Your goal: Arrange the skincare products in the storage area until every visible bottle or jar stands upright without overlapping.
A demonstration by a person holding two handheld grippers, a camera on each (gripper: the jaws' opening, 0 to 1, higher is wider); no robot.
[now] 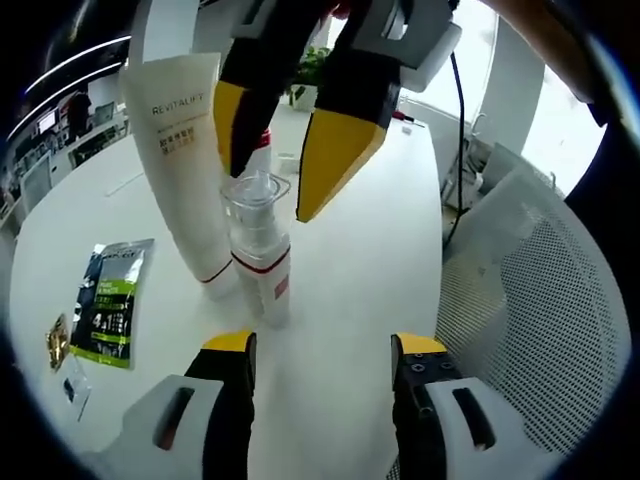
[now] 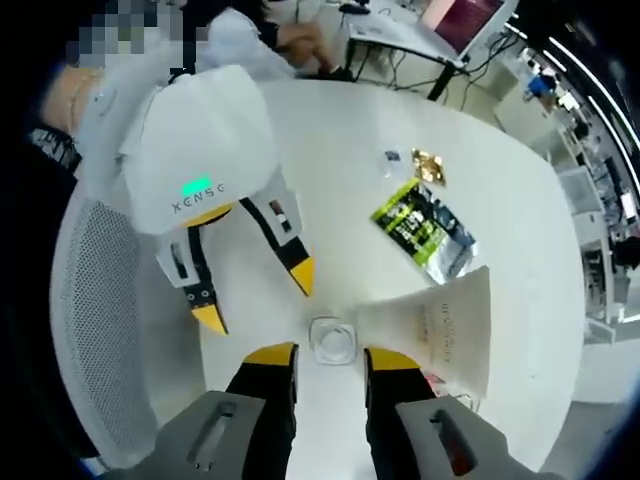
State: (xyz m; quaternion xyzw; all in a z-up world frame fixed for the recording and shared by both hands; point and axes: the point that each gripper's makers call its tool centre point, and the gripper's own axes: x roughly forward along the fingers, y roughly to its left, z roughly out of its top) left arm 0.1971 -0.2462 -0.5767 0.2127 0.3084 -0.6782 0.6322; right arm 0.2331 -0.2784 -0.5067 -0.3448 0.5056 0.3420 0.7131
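On the white table (image 1: 360,250), the right gripper (image 1: 275,165) brackets the clear-capped pump bottle (image 1: 260,250), jaws unclenched; the left gripper (image 1: 320,360) waits spread. Release straight upward, sparing the adjacent Revitalift tube (image 1: 185,150).

Yellow-tipped grey-white grippers (image 1: 322,362), seemingly plastic.

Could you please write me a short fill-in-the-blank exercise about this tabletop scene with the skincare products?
1. The clear-capped bottle stands ____ on the white table.
2. The tall white tube beside it is printed ____.
3. The green and black sachet lies ____ on the table.
4. The right gripper hovers directly ____ the bottle's cap.

Missing words: upright; REVITALIFT; flat; above
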